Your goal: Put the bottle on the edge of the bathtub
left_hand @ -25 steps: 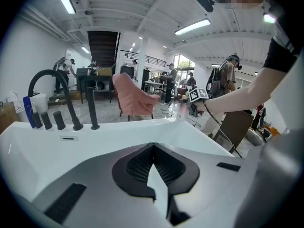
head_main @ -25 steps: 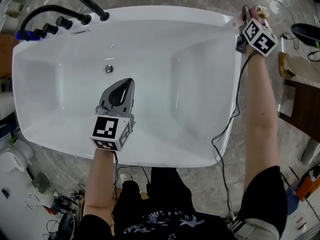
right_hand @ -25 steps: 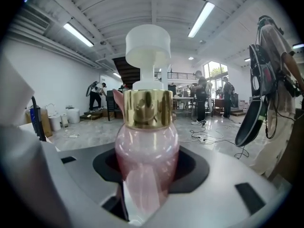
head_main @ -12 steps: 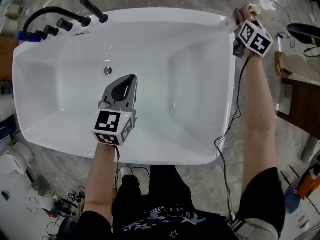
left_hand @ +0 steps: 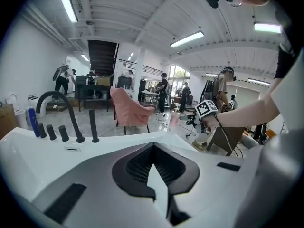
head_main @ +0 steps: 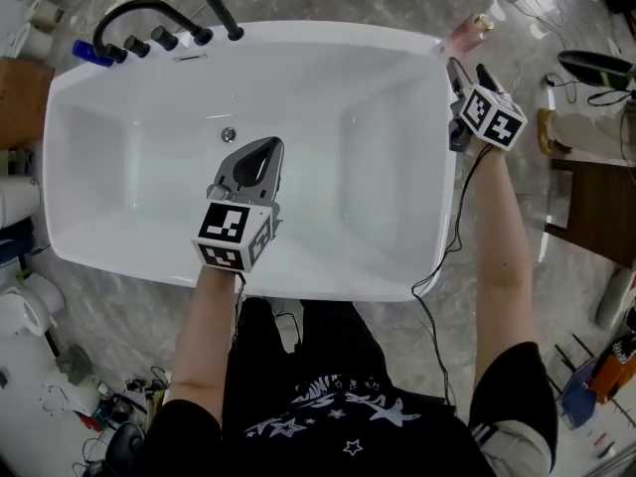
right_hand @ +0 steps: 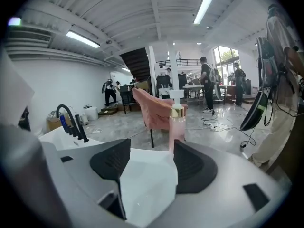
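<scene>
A pink bottle [head_main: 466,35] with a gold collar stands upright on the far right corner of the white bathtub's rim [head_main: 437,167]. My right gripper [head_main: 468,69] is just short of it, its jaws opening, with nothing between them. In the right gripper view the bottle [right_hand: 177,123] rises beyond the parted jaws of the right gripper [right_hand: 149,148], free of both pads. My left gripper [head_main: 270,148] hangs over the middle of the tub basin, shut and empty. In the left gripper view its jaws meet at the tips of the left gripper [left_hand: 152,147], and the bottle [left_hand: 174,121] shows far off.
A black faucet [head_main: 139,16] with several black knobs stands on the tub's far left corner, and a drain [head_main: 228,134] sits in the basin. A black cable [head_main: 452,246] trails over the right rim. A pink chair [right_hand: 152,109] stands behind the bottle, and a wooden table [head_main: 596,202] lies at the right.
My right gripper has let go of the bottle and drawn back toward me, leaving it standing on the corner of the rim. The left gripper has stayed over the basin.
</scene>
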Tool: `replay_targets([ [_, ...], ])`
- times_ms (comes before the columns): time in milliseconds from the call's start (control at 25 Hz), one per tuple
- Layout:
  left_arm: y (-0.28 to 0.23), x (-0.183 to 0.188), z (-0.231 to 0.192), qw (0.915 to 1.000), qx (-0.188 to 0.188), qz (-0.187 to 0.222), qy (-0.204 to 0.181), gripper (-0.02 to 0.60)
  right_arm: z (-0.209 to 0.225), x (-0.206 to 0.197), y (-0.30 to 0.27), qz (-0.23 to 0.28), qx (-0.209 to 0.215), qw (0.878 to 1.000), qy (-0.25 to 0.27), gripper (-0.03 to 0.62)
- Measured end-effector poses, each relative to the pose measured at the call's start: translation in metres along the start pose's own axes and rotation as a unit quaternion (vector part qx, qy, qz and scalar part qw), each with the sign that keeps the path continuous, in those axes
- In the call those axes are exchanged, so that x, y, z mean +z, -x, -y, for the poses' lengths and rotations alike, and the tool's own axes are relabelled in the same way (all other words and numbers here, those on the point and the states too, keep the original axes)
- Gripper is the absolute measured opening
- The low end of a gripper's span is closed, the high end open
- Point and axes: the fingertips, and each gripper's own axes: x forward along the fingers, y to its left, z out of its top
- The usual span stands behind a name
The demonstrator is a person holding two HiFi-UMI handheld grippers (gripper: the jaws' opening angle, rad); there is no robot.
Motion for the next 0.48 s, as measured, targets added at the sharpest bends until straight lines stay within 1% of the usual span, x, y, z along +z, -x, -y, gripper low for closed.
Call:
replay_targets([
  [120, 0.029, 0.004, 0.003, 1.0, -0.001, 0.003, 0.003, 0.015, -0.036, 0.007, 0.035, 0.006, 0.024, 1.0, -0.009, 0.273],
  [160, 0.039, 0.005, 0.003, 1.0, 0.0, 0.005, 0.006, 0.015, -0.05, 0.008, 0.047, 0.008, 0.037, 0.999, -0.017, 0.25],
  [200, 0.049, 0.007, 0.003, 0.9999, 0.0, 0.008, 0.01, 0.015, -0.064, 0.009, 0.061, 0.01, 0.051, 0.998, -0.025, 0.207],
  [240, 0.058, 0.009, 0.004, 0.9998, -0.001, 0.012, 0.013, 0.015, -0.079, 0.011, 0.074, 0.012, 0.065, 0.997, -0.032, 0.201],
  [320, 0.078, 0.015, 0.007, 0.9996, -0.008, 0.022, 0.013, 0.017, -0.105, 0.014, 0.098, 0.015, 0.082, 0.996, -0.04, 0.162],
  [400, 0.096, 0.019, 0.01, 0.9994, -0.018, 0.028, 0.006, 0.016, -0.126, 0.014, 0.12, 0.017, 0.089, 0.995, -0.039, 0.13],
  [480, 0.114, 0.02, 0.011, 0.9991, -0.027, 0.031, 0.001, 0.015, -0.141, 0.011, 0.138, 0.017, 0.081, 0.996, -0.029, 0.096],
])
